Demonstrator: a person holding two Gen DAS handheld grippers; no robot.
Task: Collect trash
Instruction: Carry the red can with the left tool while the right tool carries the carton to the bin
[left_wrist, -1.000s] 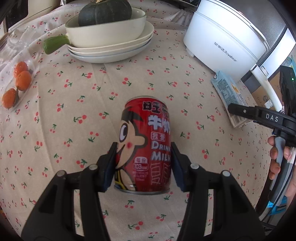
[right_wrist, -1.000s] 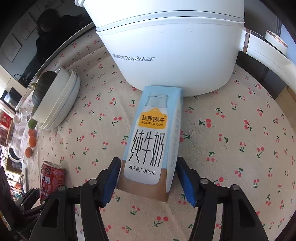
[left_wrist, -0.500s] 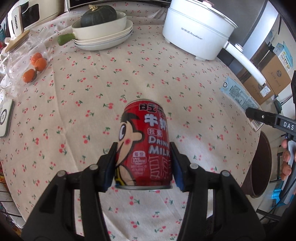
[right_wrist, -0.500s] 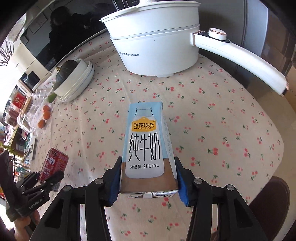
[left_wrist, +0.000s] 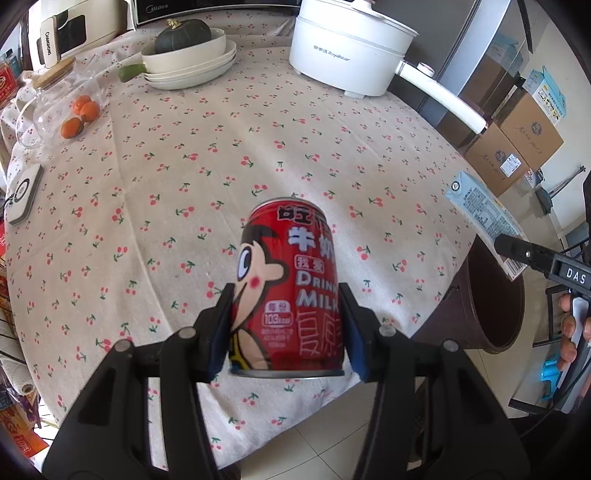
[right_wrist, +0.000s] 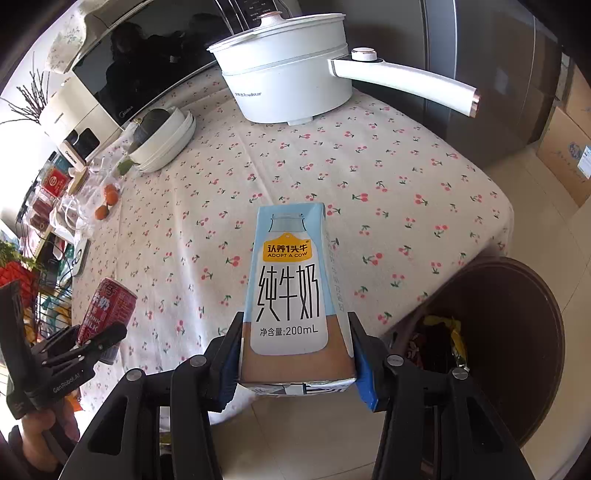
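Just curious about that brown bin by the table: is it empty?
No, the brown bin already holds crumpled wrappers, seen in the right wrist view.

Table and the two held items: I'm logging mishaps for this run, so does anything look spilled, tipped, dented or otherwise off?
Nothing stands out. The red can sits upright and undented in the left gripper, the milk carton square in the right gripper. The tablecloth shows no spill, and the brown bin stands upright beside the table.
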